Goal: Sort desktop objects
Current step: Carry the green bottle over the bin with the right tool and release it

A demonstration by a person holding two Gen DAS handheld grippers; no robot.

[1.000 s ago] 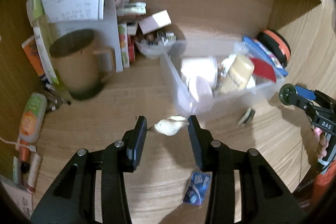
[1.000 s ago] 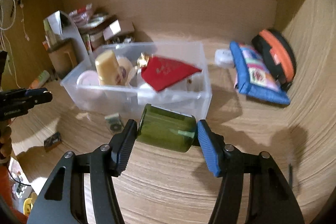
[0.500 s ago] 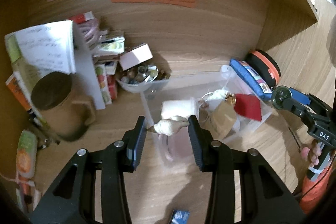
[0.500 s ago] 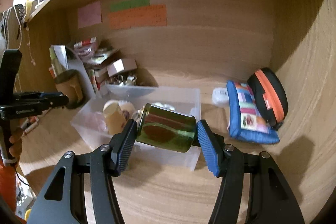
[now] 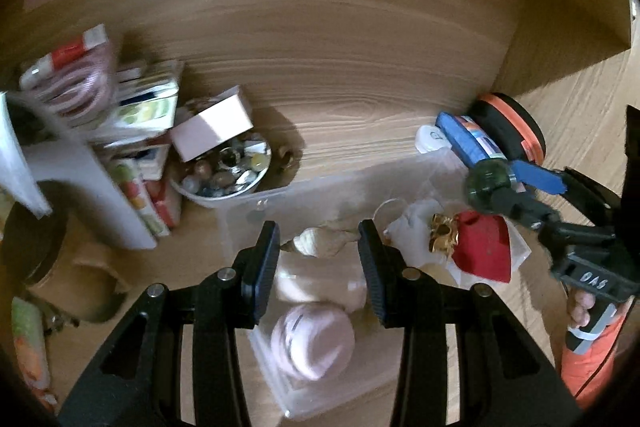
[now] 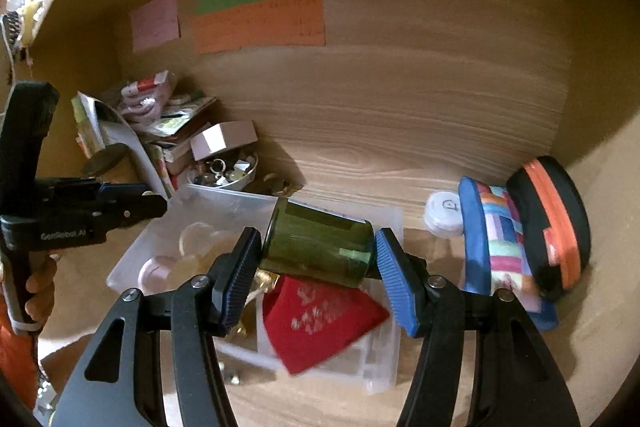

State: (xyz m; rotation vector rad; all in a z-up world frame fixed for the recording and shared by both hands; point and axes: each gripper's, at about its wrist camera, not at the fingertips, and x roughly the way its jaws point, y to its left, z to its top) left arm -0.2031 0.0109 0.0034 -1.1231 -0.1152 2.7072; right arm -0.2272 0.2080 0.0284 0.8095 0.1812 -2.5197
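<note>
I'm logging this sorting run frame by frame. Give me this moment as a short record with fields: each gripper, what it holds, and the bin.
left gripper: shut on seashell, held above the clear bin
right gripper: shut on green jar, jar on its side, above the bin
bin contents: red pouch, pink round case, gold trinket
beside bin: blue patchwork pouch, black-and-orange case

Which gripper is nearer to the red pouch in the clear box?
Right. The right gripper holds its green jar directly above the red pouch; the left gripper, holding a seashell, hangs farther left.
</note>
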